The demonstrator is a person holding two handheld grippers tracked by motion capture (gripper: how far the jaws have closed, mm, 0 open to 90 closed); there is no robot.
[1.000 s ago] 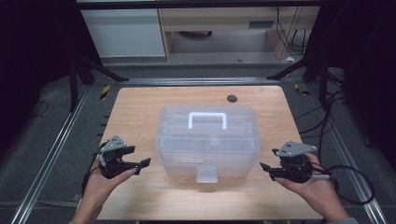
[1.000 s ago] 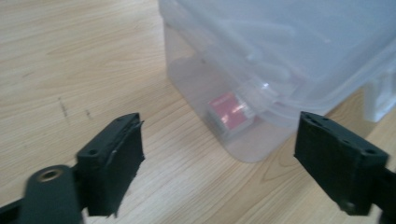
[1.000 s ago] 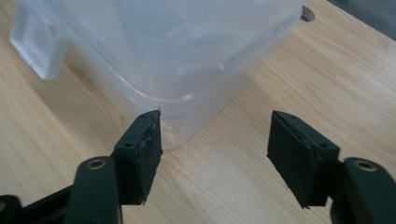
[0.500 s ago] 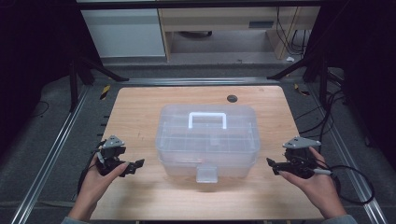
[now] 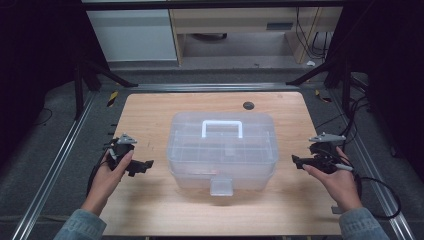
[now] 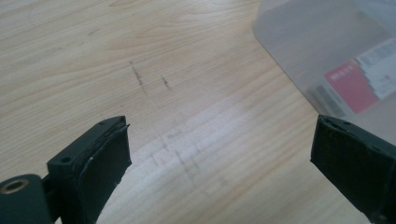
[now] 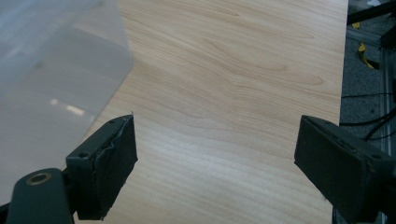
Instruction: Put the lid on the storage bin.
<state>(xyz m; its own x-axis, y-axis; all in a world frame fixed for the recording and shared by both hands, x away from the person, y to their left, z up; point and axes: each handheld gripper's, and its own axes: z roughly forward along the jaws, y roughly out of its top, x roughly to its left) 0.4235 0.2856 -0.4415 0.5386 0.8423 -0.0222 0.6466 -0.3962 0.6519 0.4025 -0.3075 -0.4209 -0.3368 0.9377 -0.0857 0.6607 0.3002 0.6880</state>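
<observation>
I hold my left gripper [image 5: 142, 165] and right gripper [image 5: 298, 161] wide apart and empty on either side of the clear lidded box [image 5: 223, 148], which sits mid-table between them, its long axis running hand to hand, each about equally near.

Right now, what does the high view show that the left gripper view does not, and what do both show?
High view: the white handle on the lid of the clear box, the front latch, the right gripper beside the box, both hands and the floor around the table.

Left gripper view: a red and white label seen through the box wall, dark scratches in the wood, and the open fingers close up.

Both: the wooden table, the clear box, and the left gripper, apart from the box.
</observation>
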